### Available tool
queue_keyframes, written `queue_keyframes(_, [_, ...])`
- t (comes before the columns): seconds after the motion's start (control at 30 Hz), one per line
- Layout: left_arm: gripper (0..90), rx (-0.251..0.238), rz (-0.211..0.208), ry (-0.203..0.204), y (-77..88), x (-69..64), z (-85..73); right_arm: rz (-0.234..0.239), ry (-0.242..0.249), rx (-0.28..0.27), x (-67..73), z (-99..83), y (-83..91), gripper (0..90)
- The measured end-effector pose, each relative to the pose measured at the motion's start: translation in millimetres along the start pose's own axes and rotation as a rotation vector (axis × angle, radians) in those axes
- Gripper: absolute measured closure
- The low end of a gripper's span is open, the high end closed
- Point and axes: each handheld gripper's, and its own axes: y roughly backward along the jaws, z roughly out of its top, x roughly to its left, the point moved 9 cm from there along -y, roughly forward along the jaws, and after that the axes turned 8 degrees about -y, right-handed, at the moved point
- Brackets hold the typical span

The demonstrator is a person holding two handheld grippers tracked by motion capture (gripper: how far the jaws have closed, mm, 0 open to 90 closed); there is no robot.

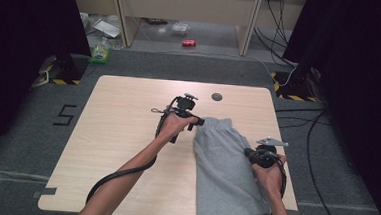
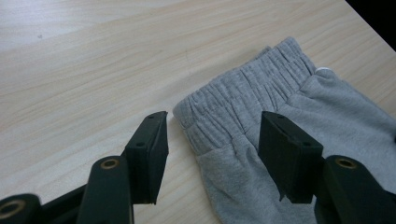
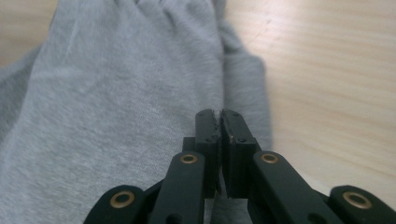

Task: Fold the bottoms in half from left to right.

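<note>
Grey shorts (image 1: 225, 164) flat on counter (image 1: 127, 133), toward its right side. Left tongs (image 2: 212, 140) spread astride waistband corner, not pinching. Right tongs (image 3: 221, 116) pressed together at cloth's side edge, seemingly nipping fabric. Soft, light, floppy; best gripped at thick elastic waistband.

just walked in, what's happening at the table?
A person with a gripper in each hand is handling grey shorts lying folded on the wooden table. The left gripper hovers with jaws open astride the waistband corner. The right gripper is shut at the shorts' side edge, possibly pinching fabric.
</note>
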Motion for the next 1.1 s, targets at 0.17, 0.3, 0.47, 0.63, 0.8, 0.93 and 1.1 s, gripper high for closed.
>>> queue_keyframes(0.17, [42.4, -0.004, 0.002, 0.001, -0.4, -1.3, 1.1, -0.029, -0.013, -0.031, -12.0, 9.5, 10.2, 86.4])
queue_keyframes(0.3, [42.2, 0.003, 0.006, -0.001, -3.5, -2.5, 0.5, -0.051, -0.030, -0.001, -24.3, 2.9, 4.7, 86.4])
queue_keyframes(0.47, [42.1, 0.013, 0.007, 0.001, -10.2, -3.3, -2.1, -0.059, -0.056, 0.008, -26.5, -2.8, 3.9, 74.2])
queue_keyframes(0.63, [40.7, 0.012, 0.010, 0.008, -14.6, -2.3, -3.8, -0.066, -0.013, 0.007, -16.8, -7.3, 29.9, 65.2])
queue_keyframes(0.8, [39.4, 0.016, 0.011, 0.015, -18.4, -1.9, -6.8, -0.023, -0.005, 0.033, -5.1, -45.9, 66.5, 62.2])
queue_keyframes(0.93, [38.0, 0.011, 0.013, 0.022, -20.0, -2.3, -6.5, -0.012, 0.001, 0.048, -1.4, -67.5, 83.8, 62.8])
queue_keyframes(1.1, [36.8, 0.012, 0.012, 0.022, -22.7, -4.2, -6.4, -0.004, -0.001, 0.093, 1.5, -88.7, 87.3, 64.3])
